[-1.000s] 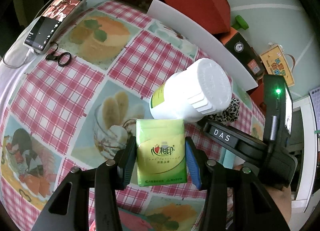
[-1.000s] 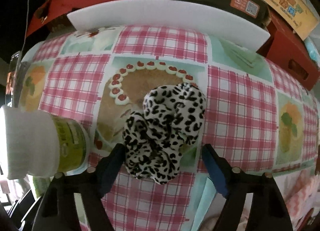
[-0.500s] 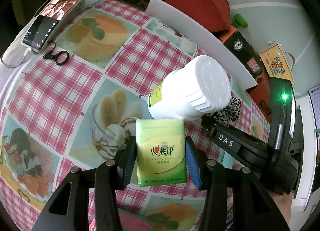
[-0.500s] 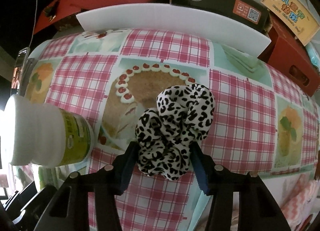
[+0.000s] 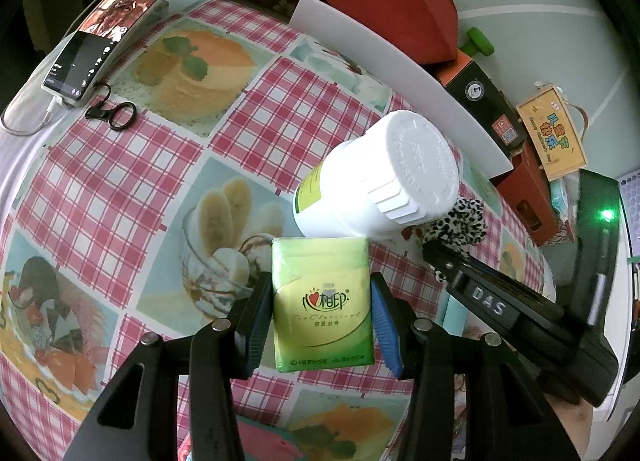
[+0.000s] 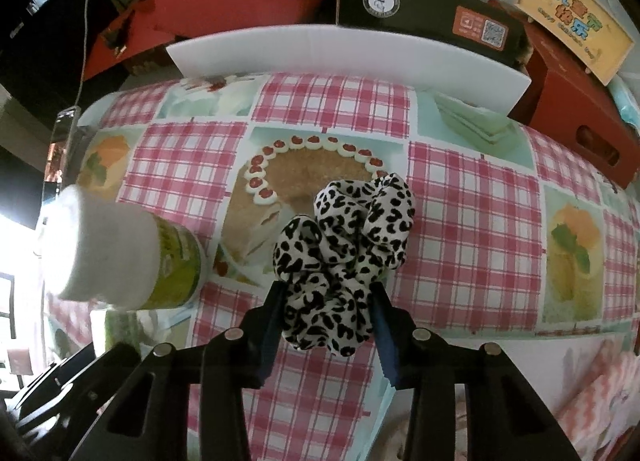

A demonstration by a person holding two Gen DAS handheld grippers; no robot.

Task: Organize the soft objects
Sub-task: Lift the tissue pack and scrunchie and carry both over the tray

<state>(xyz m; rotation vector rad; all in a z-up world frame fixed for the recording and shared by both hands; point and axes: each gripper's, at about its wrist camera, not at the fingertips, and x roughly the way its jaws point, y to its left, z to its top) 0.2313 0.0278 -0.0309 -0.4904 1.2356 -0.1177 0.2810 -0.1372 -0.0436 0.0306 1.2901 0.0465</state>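
Observation:
My left gripper (image 5: pixel 322 313) is shut on a green tissue pack (image 5: pixel 322 301) and holds it above the checked tablecloth (image 5: pixel 120 181). My right gripper (image 6: pixel 328 321) is shut on a leopard-print scrunchie (image 6: pixel 344 253), lifted off the cloth; the scrunchie also shows in the left wrist view (image 5: pixel 460 221), with the right gripper's body to its lower right. A white bottle with a green label (image 5: pixel 376 185) stands just beyond the tissue pack; it also shows in the right wrist view (image 6: pixel 116 253) at the left.
A phone (image 5: pixel 112 33) and a black clip (image 5: pixel 116 117) lie at the far left. A white board (image 6: pixel 348 49) stands along the table's back edge, with red and black boxes (image 6: pixel 424 9) behind it. A pink cloth (image 6: pixel 600 393) lies at lower right.
My right gripper closed on the scrunchie and raised it. My left gripper kept hold of the tissue pack and barely moved.

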